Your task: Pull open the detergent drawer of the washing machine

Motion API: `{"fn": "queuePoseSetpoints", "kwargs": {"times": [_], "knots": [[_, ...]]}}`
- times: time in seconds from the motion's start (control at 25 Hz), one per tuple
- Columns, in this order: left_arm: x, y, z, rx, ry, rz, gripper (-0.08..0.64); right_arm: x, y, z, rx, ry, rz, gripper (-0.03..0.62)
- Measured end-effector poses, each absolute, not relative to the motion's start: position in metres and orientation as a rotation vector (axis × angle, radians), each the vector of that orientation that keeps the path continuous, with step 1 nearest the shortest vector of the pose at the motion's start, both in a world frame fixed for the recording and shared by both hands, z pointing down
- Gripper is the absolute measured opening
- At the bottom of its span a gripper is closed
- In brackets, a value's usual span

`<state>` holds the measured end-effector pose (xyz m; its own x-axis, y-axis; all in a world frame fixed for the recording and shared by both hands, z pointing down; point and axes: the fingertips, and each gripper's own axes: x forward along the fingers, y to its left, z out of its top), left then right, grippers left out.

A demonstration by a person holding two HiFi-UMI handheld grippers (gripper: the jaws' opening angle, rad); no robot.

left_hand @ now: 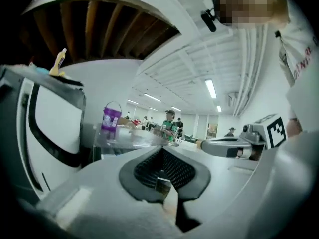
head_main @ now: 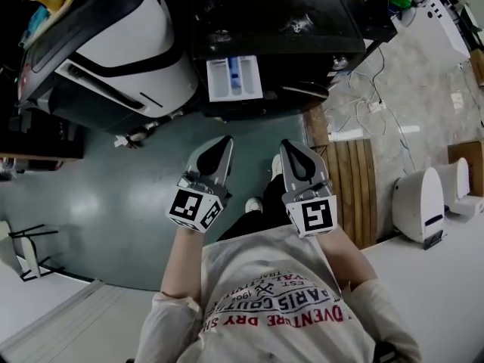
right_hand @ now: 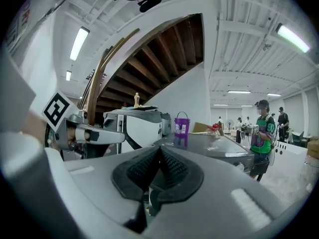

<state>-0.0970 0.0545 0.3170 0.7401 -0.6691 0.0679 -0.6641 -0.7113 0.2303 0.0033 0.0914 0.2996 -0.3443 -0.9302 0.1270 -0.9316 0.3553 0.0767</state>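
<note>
The detergent drawer (head_main: 234, 78) is being seen pulled out past the washing machine (head_main: 280, 21) front edge. Before the machine, over bare floor (head_main: 136, 195), the left gripper (head_main: 224, 144) and right gripper (head_main: 288, 148) are being held closed, empty. A white appliance (head_main: 128, 44) is being seen close beside the machine.

place: likely lab hall | cues: strip lights (right_hand: 79, 43), floor cables (head_main: 361, 106), washing machine (head_main: 261, 13)
</note>
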Motion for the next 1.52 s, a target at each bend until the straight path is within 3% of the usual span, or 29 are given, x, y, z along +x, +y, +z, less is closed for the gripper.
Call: {"fn": "queuePoseSetpoints", "kwargs": {"times": [0.6, 1.52], "knots": [[-0.131, 0.076, 0.212, 2.869, -1.201, -0.059, -0.002, -0.006, 0.102, 0.229, 1.613, -2.572, -0.198, 0.002], [-0.15, 0.079, 0.227, 2.818, -1.305, 0.074, -0.002, -0.007, 0.109, 0.231, 1.59, -2.56, -0.232, 0.002]]}}
